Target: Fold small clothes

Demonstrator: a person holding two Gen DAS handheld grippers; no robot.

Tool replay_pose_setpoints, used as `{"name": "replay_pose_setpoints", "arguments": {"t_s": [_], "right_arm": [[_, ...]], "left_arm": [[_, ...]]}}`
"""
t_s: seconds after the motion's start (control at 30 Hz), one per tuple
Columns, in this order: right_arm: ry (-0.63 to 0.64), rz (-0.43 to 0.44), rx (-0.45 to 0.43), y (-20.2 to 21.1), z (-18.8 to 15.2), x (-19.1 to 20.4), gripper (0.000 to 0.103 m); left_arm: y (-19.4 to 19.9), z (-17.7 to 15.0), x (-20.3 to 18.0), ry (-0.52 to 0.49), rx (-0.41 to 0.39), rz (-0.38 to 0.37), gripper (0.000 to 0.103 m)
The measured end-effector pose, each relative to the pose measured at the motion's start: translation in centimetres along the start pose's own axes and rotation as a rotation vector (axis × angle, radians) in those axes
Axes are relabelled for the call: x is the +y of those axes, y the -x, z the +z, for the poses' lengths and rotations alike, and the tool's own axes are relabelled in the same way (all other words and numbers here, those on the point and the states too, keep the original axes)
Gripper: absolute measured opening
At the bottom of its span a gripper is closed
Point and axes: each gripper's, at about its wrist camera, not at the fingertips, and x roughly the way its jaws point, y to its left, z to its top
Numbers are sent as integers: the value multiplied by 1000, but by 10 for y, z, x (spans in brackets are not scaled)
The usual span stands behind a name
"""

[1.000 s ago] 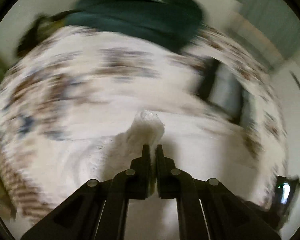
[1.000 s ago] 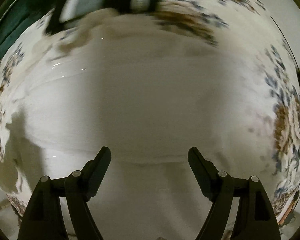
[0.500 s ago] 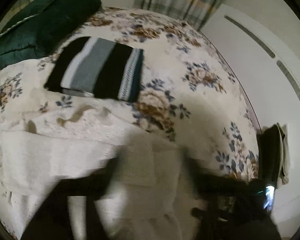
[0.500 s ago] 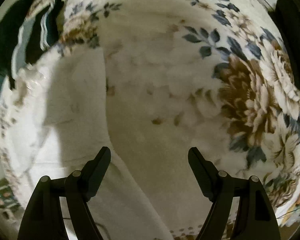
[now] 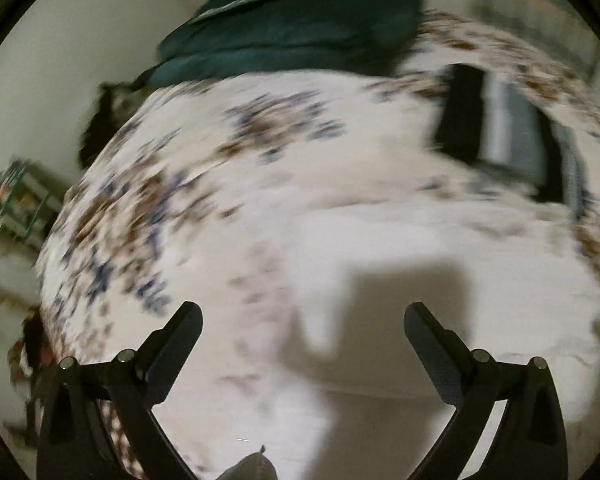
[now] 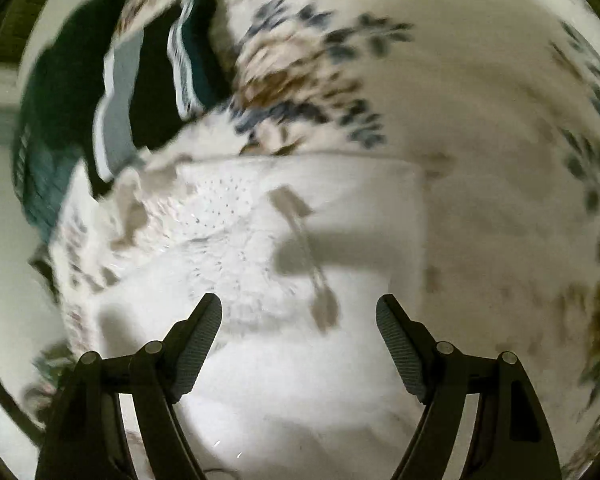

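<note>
A white garment [image 6: 284, 240] with a lacy, dotted part lies on the floral bedspread [image 6: 500, 160]. It also shows in the left wrist view [image 5: 420, 248], blurred. My right gripper [image 6: 299, 320] is open and empty just above the garment. My left gripper [image 5: 302, 328] is open and empty above the garment's left part. A folded black, grey and white striped garment [image 6: 140, 80] lies beyond the white one; it shows in the left wrist view [image 5: 508, 132] at the right.
A dark green pillow or blanket [image 5: 300, 40] lies at the bed's far end, also seen in the right wrist view [image 6: 48, 140]. A shelf with items [image 5: 16, 200] stands left of the bed. Both views are motion-blurred.
My left gripper was shut on a pinch of white cloth a second ago; it has let go and opened. Both cameras have swung around over the bed. The right gripper stayed open.
</note>
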Motion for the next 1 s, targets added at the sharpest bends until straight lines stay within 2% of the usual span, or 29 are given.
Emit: {"name": "replay_pose_setpoints", "arguments": {"t_s": [0.03, 0.13, 0.23, 0.33, 0.5, 0.63, 0.7, 0.73, 0.8, 0.83, 0.87, 0.93, 1.0], "right_arm": [[-8, -17, 18, -11, 3, 5, 78], [-1, -72, 49, -28, -3, 14, 10], [23, -121, -59, 1, -18, 18, 9], [11, -167, -91, 27, -32, 8, 8], [-23, -241, -53, 33, -42, -21, 8], [-33, -294, -27, 22, -40, -35, 9], [-24, -324, 16, 12, -38, -36, 14], [-38, -334, 15, 13, -38, -36, 20], [-43, -356, -20, 24, -39, -30, 35], [-38, -357, -51, 32, -40, -25, 47], [-30, -342, -91, 40, -43, -18, 51], [6, -286, -141, 48, -46, -1, 52], [49, -210, -124, 38, -47, 14, 52]], "left_arm": [[-9, -1, 11, 21, 13, 19, 103], [-30, -4, 32, 70, 52, 40, 103], [-44, 1, 43, 116, 67, 28, 103], [-49, 12, 48, 145, 57, 4, 103], [-60, 31, 35, 134, 49, -50, 103], [-68, 41, 5, 50, 30, -92, 103], [-73, 44, -11, -14, 32, -92, 103], [-73, 45, -16, -33, 38, -97, 103], [-66, 46, -25, -64, 22, -128, 103], [-60, 45, -30, -89, 12, -150, 103], [-55, 43, -37, -119, 3, -165, 103], [-53, 42, -52, -167, -16, -181, 103], [-63, 42, -68, -215, -13, -175, 103]]}}
